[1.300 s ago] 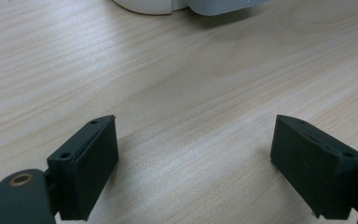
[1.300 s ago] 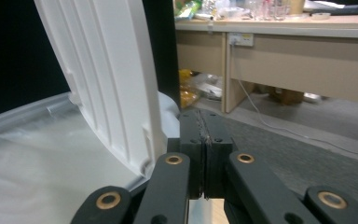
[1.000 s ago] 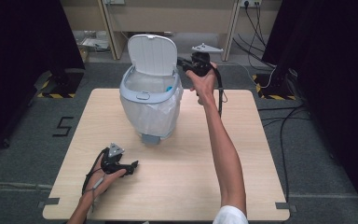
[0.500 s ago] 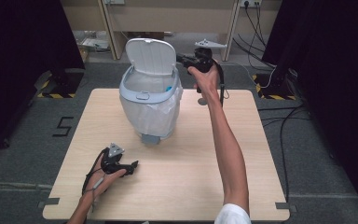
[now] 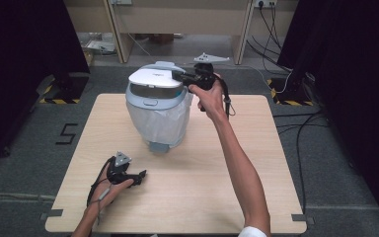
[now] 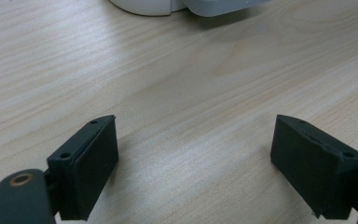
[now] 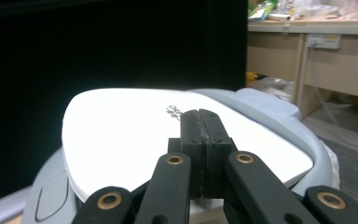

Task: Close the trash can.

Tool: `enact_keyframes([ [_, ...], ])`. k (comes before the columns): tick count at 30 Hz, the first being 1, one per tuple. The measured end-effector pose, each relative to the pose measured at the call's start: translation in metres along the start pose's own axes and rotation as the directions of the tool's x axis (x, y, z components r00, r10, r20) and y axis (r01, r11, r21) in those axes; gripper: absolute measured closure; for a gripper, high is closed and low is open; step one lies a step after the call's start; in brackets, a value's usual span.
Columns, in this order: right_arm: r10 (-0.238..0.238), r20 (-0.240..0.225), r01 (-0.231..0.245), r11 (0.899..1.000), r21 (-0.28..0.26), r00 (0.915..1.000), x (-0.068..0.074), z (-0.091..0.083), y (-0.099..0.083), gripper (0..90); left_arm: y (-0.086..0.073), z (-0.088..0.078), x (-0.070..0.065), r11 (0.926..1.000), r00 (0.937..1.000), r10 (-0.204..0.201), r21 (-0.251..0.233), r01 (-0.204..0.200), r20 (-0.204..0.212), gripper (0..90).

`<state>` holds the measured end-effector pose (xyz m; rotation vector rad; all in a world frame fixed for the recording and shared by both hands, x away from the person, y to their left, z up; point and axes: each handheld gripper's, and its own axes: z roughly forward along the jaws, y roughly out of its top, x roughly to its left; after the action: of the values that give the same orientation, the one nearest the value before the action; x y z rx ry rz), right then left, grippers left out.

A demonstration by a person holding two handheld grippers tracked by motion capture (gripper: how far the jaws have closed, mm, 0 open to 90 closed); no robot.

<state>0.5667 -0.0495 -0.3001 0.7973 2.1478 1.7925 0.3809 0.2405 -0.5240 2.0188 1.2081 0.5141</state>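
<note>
On the near left part of the wooden table (image 5: 256,148), the left gripper (image 5: 139,176) is held low in the person's left hand (image 5: 109,190), just above the tabletop; its 2 black jaws are seen in the left gripper view spread wide apart with bare wood grain between them, nothing being gripped; the grey 3-cornered plate is seen on its top in the high view, and its cable is looped beside the wrist. Ahead of it, well apart, the waste bin (image 5: 159,106) is stood on the far middle of the table, upright on a small grey foot; it is lined with a pale translucent bag (image 5: 160,123) whose edge is folded over the rim and hung down the sides; the white lid (image 5: 155,78) is laid down over the opening, and a small grey logo is seen on it in the right gripper view. At the bin's right, the right gripper (image 5: 176,76) is held by the right hand (image 5: 209,94) at the end of an outstretched forearm; its jaws are pressed flat together with nothing between them, and their joined tips are set on or just over the right edge of the lid; whether contact is made cannot be told. Dark curtains are hung at both sides of the room.
</note>
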Motion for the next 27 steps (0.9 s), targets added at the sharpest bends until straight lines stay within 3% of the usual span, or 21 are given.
enact_keyframes([
  [2, -0.039, 0.047, 0.038, 0.999, 0.021, 0.9981, 0.01, -0.001, -0.004, 89.2, 0.0, 0.0, 0.0, 1.0, 1.0, -0.001, 0.0, 0.001, -0.001, 13.9],
  [9, -0.063, 0.105, 0.059, 0.997, 0.04, 0.9924, 0.023, -0.002, -0.015, 89.0, 0.0, 0.0, 0.0, 1.0, 1.0, -0.003, -0.002, 0.003, -0.002, 13.9],
  [14, -0.077, 0.117, 0.073, 0.997, 0.04, 0.9901, 0.03, -0.002, -0.018, 89.0, 0.0, 0.0, 0.0, 1.0, 1.0, -0.003, -0.002, 0.003, -0.002, 13.9],
  [16, -0.104, 0.134, 0.098, 0.994, 0.051, 0.9855, 0.037, -0.001, -0.019, 88.8, 0.0, 0.0, -0.001, 1.0, 1.0, -0.004, -0.002, 0.004, -0.003, 13.9],
  [18, -0.104, 0.116, 0.098, 0.994, 0.057, 0.9877, 0.042, 0.0, -0.018, 87.8, 0.0, 0.0, -0.001, 1.0, 1.0, -0.004, -0.002, 0.004, -0.003, 13.9],
  [21, -0.13, 0.125, 0.122, 0.99, 0.066, 0.9836, 0.051, 0.003, -0.019, 87.9, 0.0, 0.0, -0.001, 1.0, 1.0, -0.004, -0.002, 0.004, -0.003, 13.9],
  [27, -0.13, 0.132, 0.122, 0.99, 0.068, 0.9827, 0.064, 0.007, -0.021, 88.1, -0.001, 0.0, -0.001, 1.0, 1.0, -0.004, -0.001, 0.004, -0.005, 13.9],
])
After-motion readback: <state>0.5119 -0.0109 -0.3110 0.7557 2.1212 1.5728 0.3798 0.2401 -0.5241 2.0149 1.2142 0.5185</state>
